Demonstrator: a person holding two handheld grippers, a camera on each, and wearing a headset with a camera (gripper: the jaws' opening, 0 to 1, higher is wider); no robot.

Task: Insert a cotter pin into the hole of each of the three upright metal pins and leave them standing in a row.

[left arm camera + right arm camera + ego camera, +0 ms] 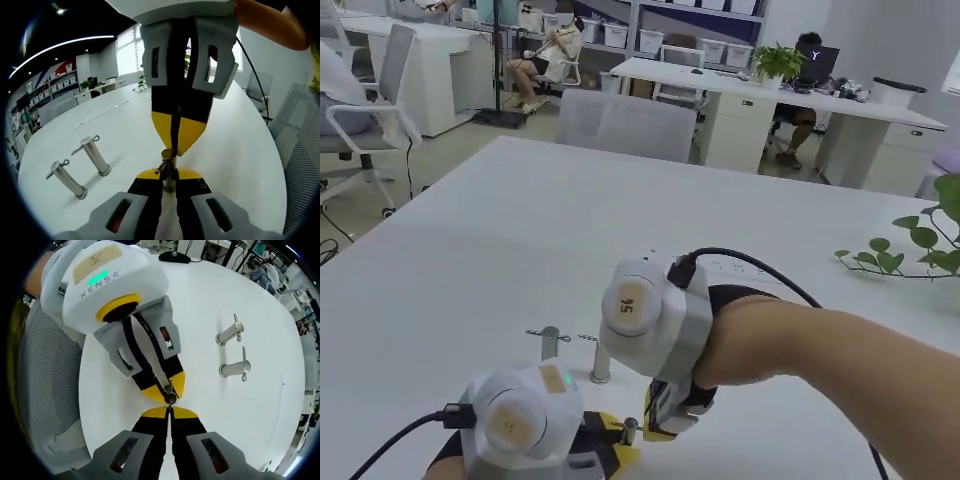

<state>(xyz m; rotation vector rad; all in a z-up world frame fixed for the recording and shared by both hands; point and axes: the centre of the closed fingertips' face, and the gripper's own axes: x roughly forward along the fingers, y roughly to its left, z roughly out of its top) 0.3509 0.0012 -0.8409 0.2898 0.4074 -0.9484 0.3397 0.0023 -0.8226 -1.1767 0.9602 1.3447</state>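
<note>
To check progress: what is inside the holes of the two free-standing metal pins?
A cotter pin passes through each. The third pin's hole is hidden by the right gripper.

bg: white worktable (500, 240) | desks (740, 130) behind | shelves w/ bins (650, 40) | potted plant (778, 62) | office chair (392, 65) left | pale floor (450, 150)

Masking most of the third metal pin (169, 186) between the tips of left gripper (169, 175) and right gripper (175, 149); leaving its cotter pin (164, 167) too small to judge; cropping the left gripper at the head view's bottom edge.
</note>
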